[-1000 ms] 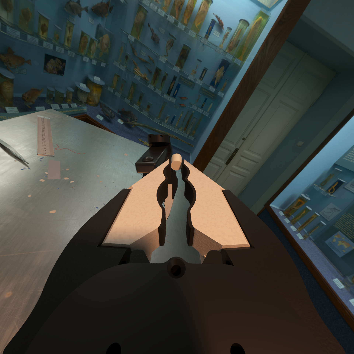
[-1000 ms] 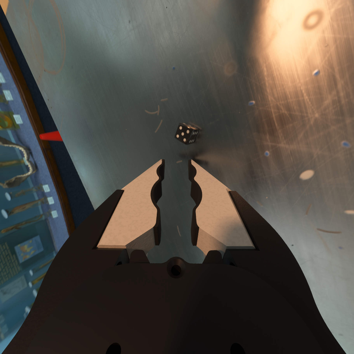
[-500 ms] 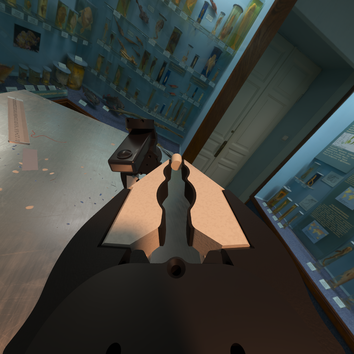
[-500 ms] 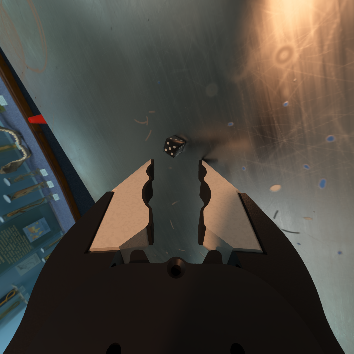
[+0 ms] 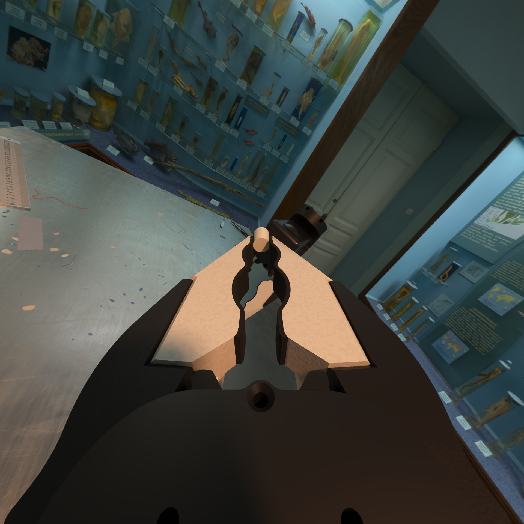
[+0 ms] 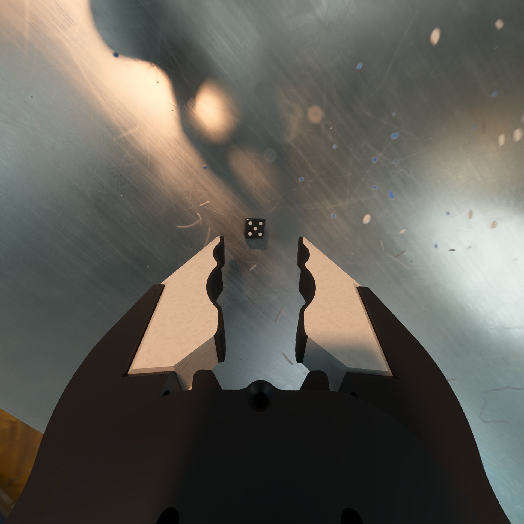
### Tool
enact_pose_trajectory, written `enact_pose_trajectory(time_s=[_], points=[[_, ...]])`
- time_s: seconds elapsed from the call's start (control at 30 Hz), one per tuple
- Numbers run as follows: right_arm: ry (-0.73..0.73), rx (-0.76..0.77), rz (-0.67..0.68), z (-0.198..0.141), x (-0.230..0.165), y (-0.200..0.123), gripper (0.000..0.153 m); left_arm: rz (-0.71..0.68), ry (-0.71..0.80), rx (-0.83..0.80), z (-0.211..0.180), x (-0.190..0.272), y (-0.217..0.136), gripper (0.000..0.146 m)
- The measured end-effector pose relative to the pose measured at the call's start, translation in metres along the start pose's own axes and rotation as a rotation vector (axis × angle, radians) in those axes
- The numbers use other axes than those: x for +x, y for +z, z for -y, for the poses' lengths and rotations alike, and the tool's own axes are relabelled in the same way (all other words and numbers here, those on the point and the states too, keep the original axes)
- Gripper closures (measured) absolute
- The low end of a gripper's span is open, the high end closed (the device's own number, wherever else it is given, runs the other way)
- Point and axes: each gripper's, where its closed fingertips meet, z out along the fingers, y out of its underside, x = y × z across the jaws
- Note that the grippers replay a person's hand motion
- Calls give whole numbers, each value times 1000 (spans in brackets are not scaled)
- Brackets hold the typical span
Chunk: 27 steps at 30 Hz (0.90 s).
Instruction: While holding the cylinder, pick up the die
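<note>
My left gripper [image 5: 261, 246] is shut on a small tan cylinder [image 5: 261, 240], pinched upright between its fingertips, well above the metal table [image 5: 85, 269]. The other gripper's dark body [image 5: 300, 229] shows just beyond the cylinder. In the right wrist view a small black die with white pips [image 6: 255, 228] lies flat on the scratched metal table [image 6: 368, 283]. My right gripper [image 6: 260, 241] is open and empty, looking down on the die. The die sits just past the fingertips, centred on the gap between them.
A ruler strip [image 5: 12, 175] and a pale tape patch [image 5: 29, 232] lie on the table's far left. The table's edge [image 5: 170, 187] runs diagonally, with display shelves of jars and a white door [image 5: 377, 175] beyond. A wooden corner [image 6: 14, 448] shows bottom left.
My right gripper has opened wider and turned over the die, which now sits square and centred ahead of the gap. In the left view the right gripper has shifted from left to right behind the cylinder.
</note>
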Motion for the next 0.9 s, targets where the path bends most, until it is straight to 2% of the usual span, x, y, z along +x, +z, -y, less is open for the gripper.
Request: enact_pose_trajectory(time_s=[0.2, 0.47, 0.57, 0.9], points=[[27, -104, 9, -6, -3, 15, 101, -9, 20, 3, 0, 7, 0, 137], [30, -150, -8, -5, -4, 21, 122, -14, 16, 3, -1, 8, 0, 137], [28, -179, -14, -6, -4, 22, 136, -15, 10, 0, -2, 7, 2, 137], [13, -199, 24, -8, -4, 22, 136, 6, 1, 19, 1, 0, -4, 137]])
